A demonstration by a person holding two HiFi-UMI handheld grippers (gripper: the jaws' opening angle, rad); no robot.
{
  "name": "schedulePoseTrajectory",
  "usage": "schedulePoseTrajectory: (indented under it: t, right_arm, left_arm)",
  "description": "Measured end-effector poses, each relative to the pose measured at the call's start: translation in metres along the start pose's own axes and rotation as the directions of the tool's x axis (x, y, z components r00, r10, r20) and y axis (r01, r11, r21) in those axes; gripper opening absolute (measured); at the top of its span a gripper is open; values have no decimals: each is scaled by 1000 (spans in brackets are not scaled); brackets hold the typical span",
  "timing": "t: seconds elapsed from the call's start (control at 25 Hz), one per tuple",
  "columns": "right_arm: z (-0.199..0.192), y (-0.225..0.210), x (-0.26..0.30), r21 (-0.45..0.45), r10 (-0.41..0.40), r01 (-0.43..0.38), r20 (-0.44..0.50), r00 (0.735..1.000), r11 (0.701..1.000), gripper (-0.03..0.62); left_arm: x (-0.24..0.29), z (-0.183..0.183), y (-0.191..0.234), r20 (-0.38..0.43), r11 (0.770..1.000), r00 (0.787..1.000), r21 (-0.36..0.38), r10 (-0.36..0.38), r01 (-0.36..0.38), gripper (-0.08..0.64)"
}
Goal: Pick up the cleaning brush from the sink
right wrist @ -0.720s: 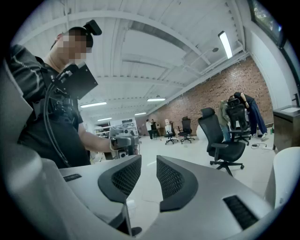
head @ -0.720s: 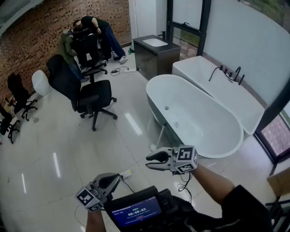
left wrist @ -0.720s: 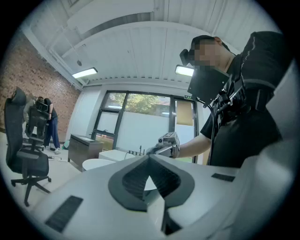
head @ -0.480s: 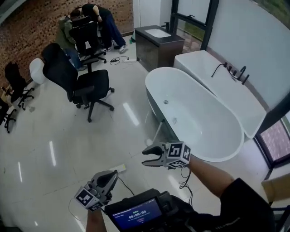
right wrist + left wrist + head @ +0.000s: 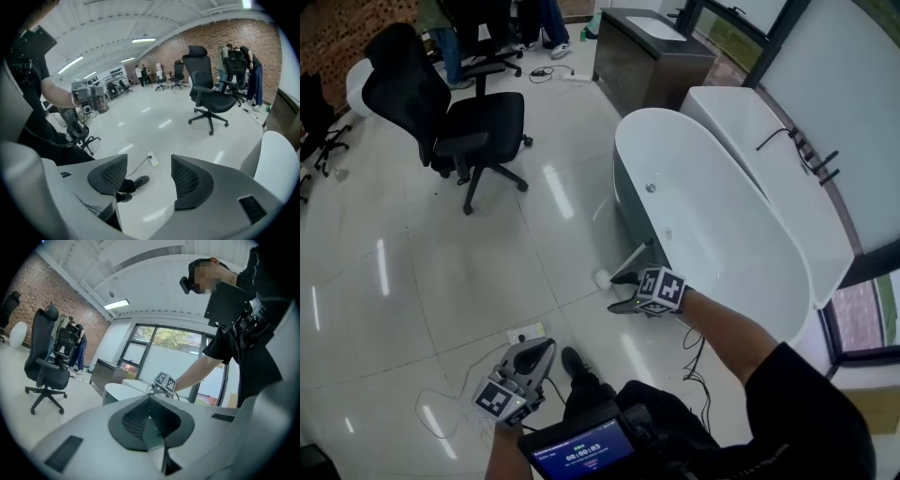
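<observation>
No cleaning brush can be made out in any view. The sink [image 5: 657, 26] is set in a dark vanity at the far end of the room, well beyond both grippers. My right gripper [image 5: 622, 292] is held out over the floor beside the near flank of the oval white bathtub [image 5: 741, 253], tilted downward. Its jaws stand open, and in the right gripper view [image 5: 149, 176] only floor shows between them. My left gripper [image 5: 546, 350] hangs low near my body, pointing level. Its pads [image 5: 151, 420] meet with nothing between them.
A rectangular tub [image 5: 769, 141] with a black tap lies against the right wall. A black office chair [image 5: 459, 122] stands to the left. A power strip [image 5: 528, 332] and cables lie on the glossy floor near my shoes [image 5: 136, 182]. A thin white rod [image 5: 628, 259] leans on the oval tub.
The view has dipped and moved closer to the oval tub. My right gripper has swung forward and down toward the tub's side. The left gripper stays low near my body.
</observation>
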State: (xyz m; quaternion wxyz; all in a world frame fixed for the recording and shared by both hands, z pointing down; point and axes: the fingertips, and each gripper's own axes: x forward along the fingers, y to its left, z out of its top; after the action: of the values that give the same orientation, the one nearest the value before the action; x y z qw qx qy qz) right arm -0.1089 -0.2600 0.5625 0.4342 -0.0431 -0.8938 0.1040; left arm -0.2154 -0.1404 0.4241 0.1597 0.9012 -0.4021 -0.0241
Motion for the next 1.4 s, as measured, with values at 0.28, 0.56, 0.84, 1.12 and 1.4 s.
schedulePoseTrajectory:
  t: [0.28, 0.56, 0.84, 1.12, 1.4]
  right_arm:
    - [-56, -230, 154, -79, -13, -11, -295, 955, 997, 279]
    - [-181, -429, 298, -170, -67, -21, -500, 863, 985, 279]
    - [-363, -564, 443, -276, -136, -94, -707, 694, 956, 279]
    - [-472, -628, 514, -289, -152, -165, -816, 557, 943, 264]
    - [-528, -643, 524, -261, -169, -219, -916, 364, 940, 137]
  left_arm:
    - [104, -102, 218, -71, 996, 996, -73, 49, -54, -11]
    - [219, -229, 373, -1, 982, 993, -149, 118, -116, -11]
    - [330, -422, 496, 9, 994, 997, -79, 74, -73, -11]
    - [418, -548, 544, -1, 996, 996, -27, -84, 84, -11]
    - [433, -580, 555, 1, 994, 994, -36, -106, 106, -11]
